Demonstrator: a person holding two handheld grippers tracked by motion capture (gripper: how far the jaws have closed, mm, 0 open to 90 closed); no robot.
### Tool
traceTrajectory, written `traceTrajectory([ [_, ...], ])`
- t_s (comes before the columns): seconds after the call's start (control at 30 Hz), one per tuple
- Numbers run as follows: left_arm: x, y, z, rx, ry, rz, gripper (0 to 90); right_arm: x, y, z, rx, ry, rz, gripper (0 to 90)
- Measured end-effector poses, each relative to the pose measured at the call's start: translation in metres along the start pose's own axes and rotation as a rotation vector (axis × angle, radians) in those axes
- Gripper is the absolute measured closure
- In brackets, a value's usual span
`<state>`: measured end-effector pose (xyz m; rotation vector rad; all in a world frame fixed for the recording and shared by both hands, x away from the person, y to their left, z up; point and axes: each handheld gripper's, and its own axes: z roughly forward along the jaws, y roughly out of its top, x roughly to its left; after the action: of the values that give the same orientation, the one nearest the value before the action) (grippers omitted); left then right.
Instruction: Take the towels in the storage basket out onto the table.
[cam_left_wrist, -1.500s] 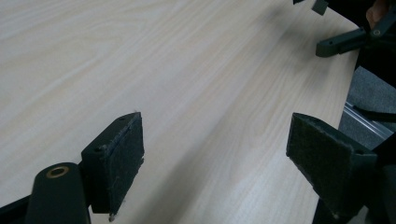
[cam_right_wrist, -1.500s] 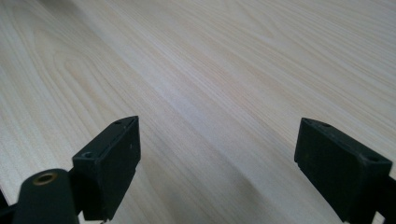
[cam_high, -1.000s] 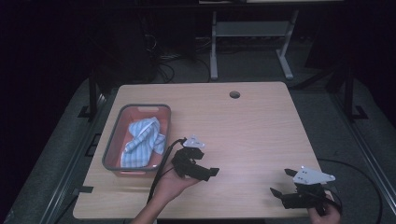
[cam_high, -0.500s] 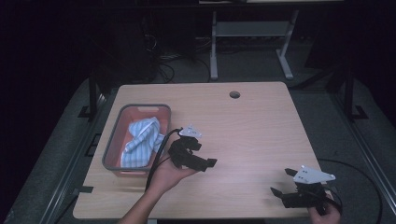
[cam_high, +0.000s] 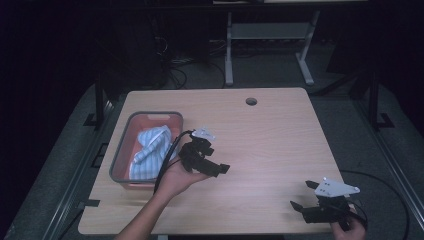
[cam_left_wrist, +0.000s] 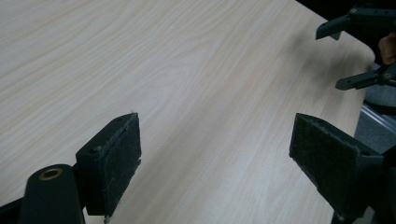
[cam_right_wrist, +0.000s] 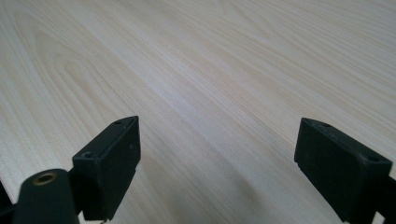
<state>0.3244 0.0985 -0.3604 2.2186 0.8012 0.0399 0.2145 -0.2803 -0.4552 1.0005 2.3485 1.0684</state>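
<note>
A red tub with a grey rim (cam_high: 152, 115) stands on the left of the wooden table (cam_high: 270, 135), and a crumpled blue-and-white striped cloth (cam_high: 150, 149) lies in it. A hand holds my left gripper (cam_high: 216, 167) just right of the tub, jaws pointing right. In the left gripper view, this gripper (cam_left_wrist: 217, 154) is open over bare wood with nothing between its pads. My right gripper (cam_high: 301, 196) rests at the table's front right corner, pointing left. It (cam_right_wrist: 217, 154) is open and empty too. The left gripper view catches the right gripper (cam_left_wrist: 362, 46) at the top right.
A round cable hole (cam_high: 251, 101) sits near the table's far edge. Beyond the table stand a white metal frame (cam_high: 267, 35) and cables on the dark floor. A cable (cam_high: 385, 180) trails off the right edge.
The left hand has carried its gripper a little away from the front edge, closer to the tub's right side. The right gripper has stayed put.
</note>
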Motion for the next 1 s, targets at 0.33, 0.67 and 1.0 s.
traceTrajectory([
  [0.33, 0.014, 0.006, -0.017, 0.020, 0.036, -0.012, 16.4, -0.002, -0.001, -0.002, 0.000, -0.003, 0.004, 13.9],
  [0.67, 0.032, 0.012, -0.041, 0.009, 0.068, -0.046, 16.6, -0.002, -0.001, -0.002, 0.004, -0.004, 0.008, 13.8],
  [1.0, 0.057, 0.003, -0.058, -0.020, 0.111, -0.119, 16.9, -0.002, -0.001, -0.002, 0.005, -0.005, 0.005, 13.8],
])
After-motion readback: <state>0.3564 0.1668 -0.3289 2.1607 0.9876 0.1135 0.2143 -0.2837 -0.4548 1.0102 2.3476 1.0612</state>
